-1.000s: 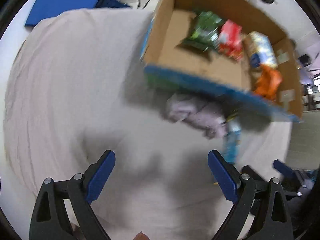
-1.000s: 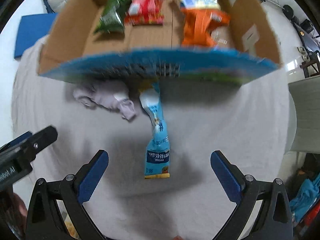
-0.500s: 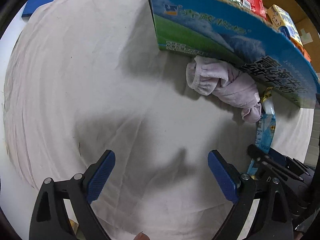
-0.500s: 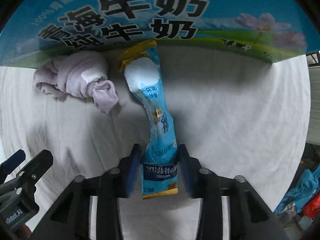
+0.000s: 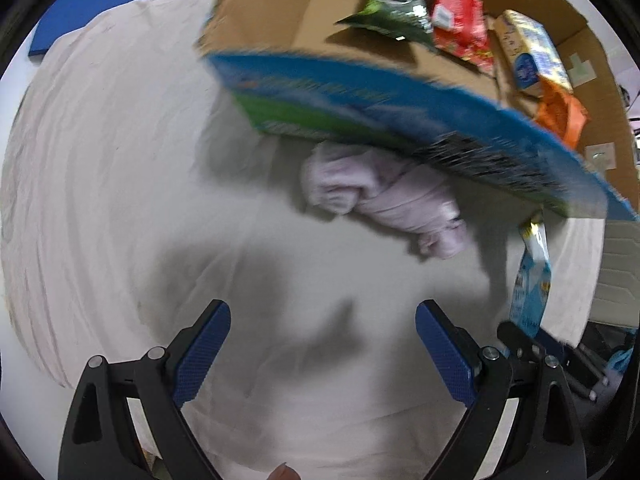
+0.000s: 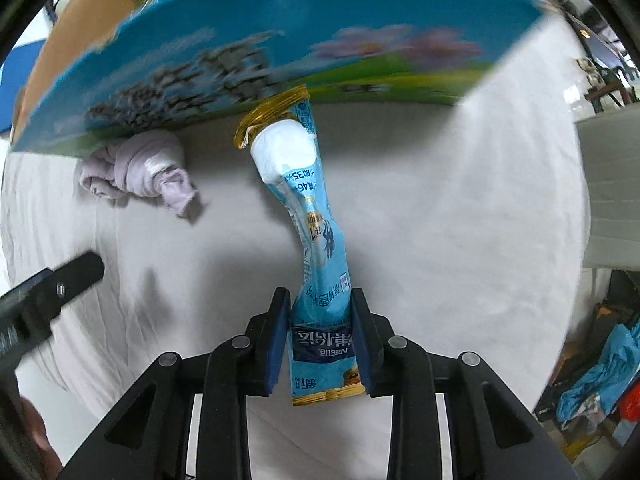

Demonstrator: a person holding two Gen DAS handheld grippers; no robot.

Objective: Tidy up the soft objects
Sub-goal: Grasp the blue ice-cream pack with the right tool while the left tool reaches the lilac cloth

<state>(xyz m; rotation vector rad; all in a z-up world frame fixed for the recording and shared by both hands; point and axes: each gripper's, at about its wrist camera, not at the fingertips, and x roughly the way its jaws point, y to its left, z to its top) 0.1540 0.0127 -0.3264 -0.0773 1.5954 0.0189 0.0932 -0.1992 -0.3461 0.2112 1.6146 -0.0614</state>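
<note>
Oddly, much of the cardboard box (image 5: 408, 96) is smeared by motion in both views, so the print on its blue wall cannot be read, and its far corners run off the frame. From the left wrist view the box interior shows: a green packet (image 5: 394, 4), a red packet (image 5: 460, 26), a yellow-and-blue carton (image 5: 532, 54) and an orange packet (image 5: 560, 112) lying on its floor; the right wrist view sees almost only the outer wall, which hides those contents. A rolled lilac cloth (image 5: 380, 200) lies on the white sheet (image 5: 120, 160) just against the foot of the box, its upper edge tucked out of sight under the overhanging wall. The right gripper (image 6: 320, 332) is clamped on the lower end of a light blue Nestle pouch (image 6: 316, 248), whose long axis runs straight away from the gripper toward the box, its gold-crimped end touching or just beneath the wall; which, I cannot tell. In the left view only a strip of that pouch shows beside the box's right corner. The left gripper (image 5: 324, 348) hangs above the sheet near the cloth with its jaws spread wide and nothing between them.
</note>
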